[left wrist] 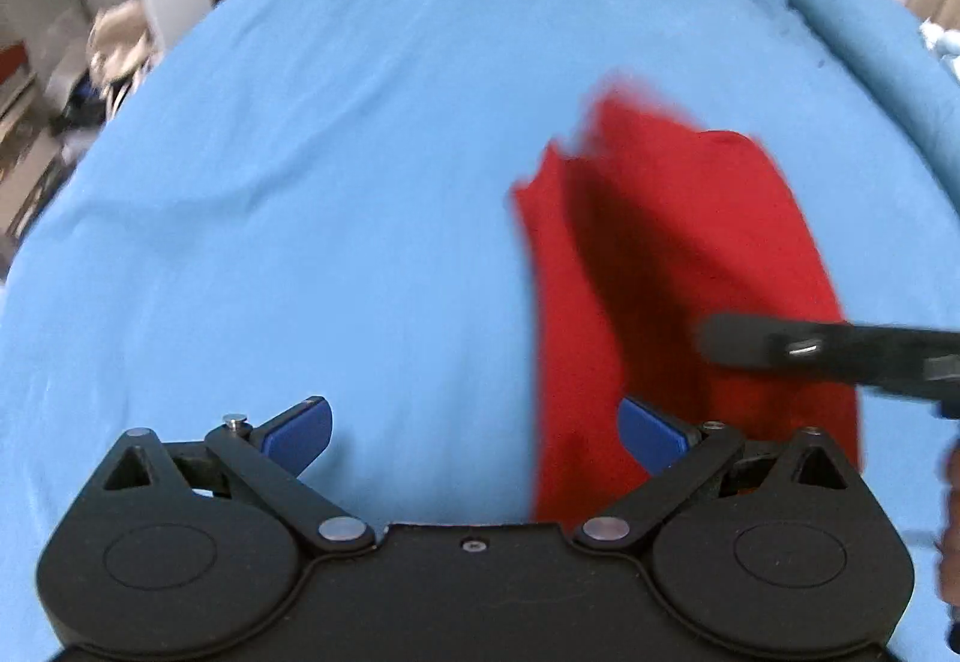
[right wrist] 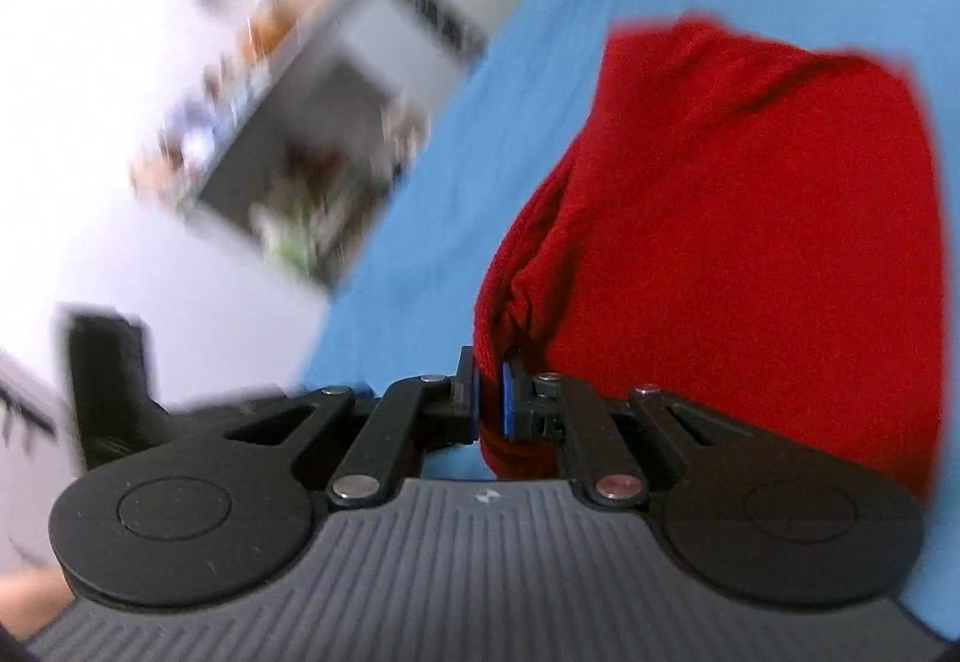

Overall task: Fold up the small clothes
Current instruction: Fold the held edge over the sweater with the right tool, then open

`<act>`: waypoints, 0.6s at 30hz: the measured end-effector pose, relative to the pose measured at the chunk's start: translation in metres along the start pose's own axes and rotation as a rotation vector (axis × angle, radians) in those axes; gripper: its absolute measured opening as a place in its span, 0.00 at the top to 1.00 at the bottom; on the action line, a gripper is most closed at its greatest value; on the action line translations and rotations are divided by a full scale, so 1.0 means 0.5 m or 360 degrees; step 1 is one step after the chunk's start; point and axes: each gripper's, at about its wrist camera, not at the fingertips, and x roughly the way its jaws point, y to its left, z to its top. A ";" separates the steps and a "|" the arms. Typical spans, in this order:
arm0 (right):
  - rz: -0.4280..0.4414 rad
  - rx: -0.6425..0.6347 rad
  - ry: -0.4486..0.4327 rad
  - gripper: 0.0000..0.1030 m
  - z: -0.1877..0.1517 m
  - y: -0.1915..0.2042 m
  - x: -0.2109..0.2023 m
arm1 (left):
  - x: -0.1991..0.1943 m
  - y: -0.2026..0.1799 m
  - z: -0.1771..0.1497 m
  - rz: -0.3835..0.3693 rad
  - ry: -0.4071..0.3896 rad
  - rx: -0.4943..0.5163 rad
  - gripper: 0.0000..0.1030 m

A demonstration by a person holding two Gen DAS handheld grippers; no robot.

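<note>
red garment (right wrist: 750, 242) | clamped by an edge in your right gripper (right wrist: 491, 398) jaws, hanging ahead over the bed (left wrist: 300, 182) | left gripper (left wrist: 474, 434) jaws apart, cloth beside its right finger

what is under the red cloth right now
The red cloth hangs from the right gripper, which is shut on its bunched edge. Around it only the blue bedsheet shows. The cloth covers the sheet right behind it, so anything there is hidden.
</note>
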 end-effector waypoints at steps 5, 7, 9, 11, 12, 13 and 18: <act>-0.0184 -0.0135 0.0106 0.74 -0.049 0.023 0.088 | 0.017 0.059 -0.075 -0.0044 0.0100 -0.0101 0.01; -0.0189 -0.0188 0.0101 0.59 -0.045 0.040 0.081 | 0.015 0.064 -0.082 -0.0067 0.0100 -0.0120 0.01; -0.0198 -0.0267 0.0046 0.28 -0.031 0.065 0.050 | 0.010 0.068 -0.078 -0.0094 0.0081 -0.0133 0.01; -0.0206 -0.0343 -0.0053 0.20 -0.028 0.079 -0.017 | -0.007 0.071 -0.074 -0.0130 0.0044 -0.0160 0.01; -0.0241 -0.0363 -0.0106 0.16 -0.036 0.087 -0.053 | -0.018 0.073 -0.073 -0.0159 0.0022 -0.0175 0.01; -0.0309 -0.0371 -0.0156 0.13 -0.043 0.091 -0.082 | -0.026 0.068 -0.067 -0.0185 0.0004 -0.0184 0.00; -0.0869 -0.0338 -0.0254 0.08 -0.136 0.063 -0.162 | -0.028 0.035 -0.040 -0.0248 -0.0031 -0.0160 0.00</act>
